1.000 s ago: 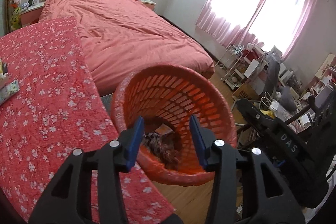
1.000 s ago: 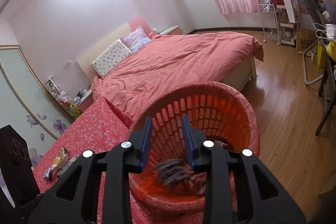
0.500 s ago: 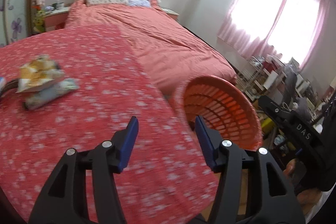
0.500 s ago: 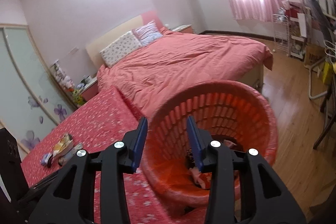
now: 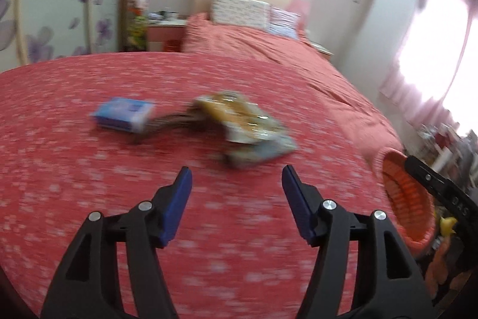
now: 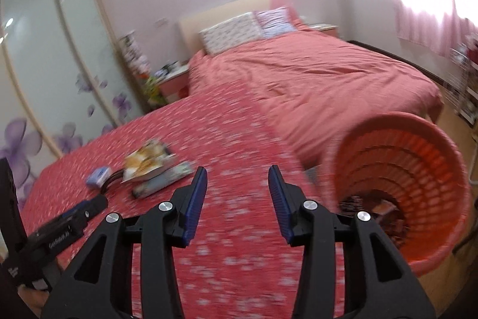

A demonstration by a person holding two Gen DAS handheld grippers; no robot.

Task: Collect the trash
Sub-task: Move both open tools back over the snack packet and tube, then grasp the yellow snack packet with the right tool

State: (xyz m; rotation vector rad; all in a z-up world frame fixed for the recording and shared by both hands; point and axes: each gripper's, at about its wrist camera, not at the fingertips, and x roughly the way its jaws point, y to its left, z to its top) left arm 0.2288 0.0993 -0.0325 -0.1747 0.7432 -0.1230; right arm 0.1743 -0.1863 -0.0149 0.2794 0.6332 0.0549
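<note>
Now I've swung both from the basket (image 6: 400, 184) toward the wrappers (image 5: 245, 124); left gripper (image 5: 236, 178) and right gripper (image 6: 237, 178) are opening, empty.

Both grippers now point away from the orange basket (image 6: 418, 184), which sits off to the right instead of under the fingers. The left gripper (image 5: 236, 184) faces the snack wrappers (image 5: 248, 121) left of the basket, jaws opening and empty. The right gripper (image 6: 237, 184), jaws also opening wider with nothing between them, hangs over the floral cover (image 6: 239, 139) beside the basket.
</note>
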